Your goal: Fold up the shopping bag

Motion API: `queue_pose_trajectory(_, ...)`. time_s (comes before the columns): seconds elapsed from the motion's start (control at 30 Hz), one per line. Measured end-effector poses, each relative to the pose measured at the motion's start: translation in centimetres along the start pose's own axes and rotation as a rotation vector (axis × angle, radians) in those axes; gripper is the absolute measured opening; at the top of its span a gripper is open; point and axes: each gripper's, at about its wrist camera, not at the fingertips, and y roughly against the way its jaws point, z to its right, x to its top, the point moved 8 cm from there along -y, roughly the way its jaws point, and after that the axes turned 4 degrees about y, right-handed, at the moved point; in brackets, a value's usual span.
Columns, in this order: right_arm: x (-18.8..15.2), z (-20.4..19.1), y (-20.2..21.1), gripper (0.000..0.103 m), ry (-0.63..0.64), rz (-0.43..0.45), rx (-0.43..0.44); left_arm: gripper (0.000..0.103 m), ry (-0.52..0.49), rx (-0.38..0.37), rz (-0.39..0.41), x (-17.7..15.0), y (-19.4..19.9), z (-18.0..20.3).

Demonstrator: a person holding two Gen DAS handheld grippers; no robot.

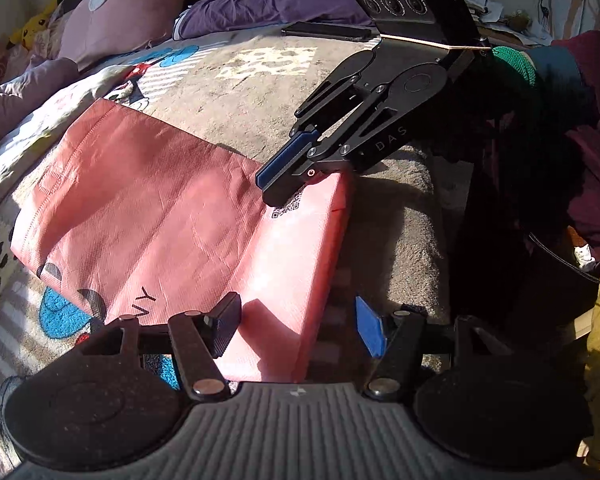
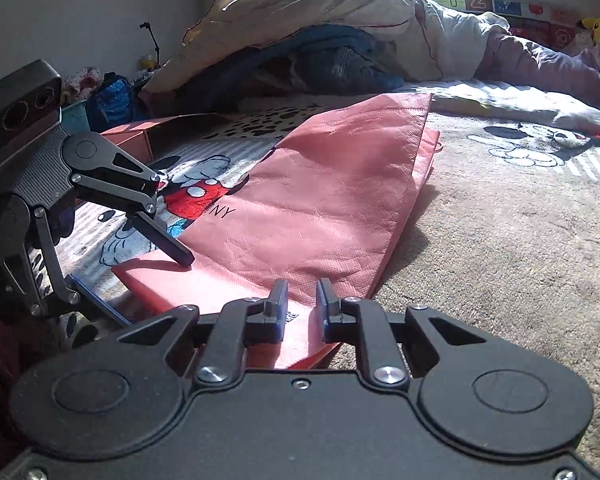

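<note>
Nearest the lens, left hand-held black two-finger gripper (image 1: pixel 296 332), jaws standing wide across the near end of the flat pink woven-fabric shopping bag (image 1: pixel 160 208); one finger resting on top of the folded-over strip, the other off the bag's edge over the bedcover; nothing clamped, apparently positioned there to take that end of the strip.

Spread across the middle, the bag itself, lying flat on the grey plush cartoon-print bedcover (image 1: pixel 228 80); long body running away towards the upper left, bottom panel turned over along the near right side, forming a raised band with a crisp edge; probably laid flat like this so that the fold can be pressed and then doubled.

Further right, right hand-held black gripper with blue pads (image 1: pixel 266 184), angled down at the far corner of that same band, beside the small black printed QR code (image 1: pixel 286 206); jaws narrow, only a slim gap left, corner of the fabric showing in that gap in the right wrist view; no visible pinch yet.

Judged overall: both ends of the band covered, likely ready for lifting it over together; folding well short of done.
</note>
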Motion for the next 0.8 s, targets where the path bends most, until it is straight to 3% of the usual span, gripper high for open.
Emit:
queue_pose_trajectory(0.27, -0.2, 1.1, -0.5, 0.008, -0.062, 0.014, 0.052, 0.062, -0.129, 0.057, 0.028, 0.0, 0.0, 1.1)
queue_pose_trajectory(0.43, -0.3, 1.5, -0.7, 0.006, -0.105, 0.019, 0.074, 0.039, -0.382, 0.153, 0.004, -0.6, 0.0, 2.9)
queue_pose_trajectory(0.57, -0.3, 1.4, -0.7, 0.006, -0.117, 0.023, 0.075, 0.033, -0.554, 0.239, -0.028, -1.0, -0.5, 3.5)
queue_pose_trajectory(0.63, -0.4, 1.4, -0.7, 0.006, -0.133, 0.025, 0.079, 0.022, -0.645, 0.282, -0.038, -1.3, -0.9, 4.0)
queue_pose_trajectory(0.8, -0.4, 1.6, -0.6, 0.006, -0.177, 0.031, 0.091, 0.015, -0.785, 0.334, -0.071, -1.8, -2.0, 4.8)
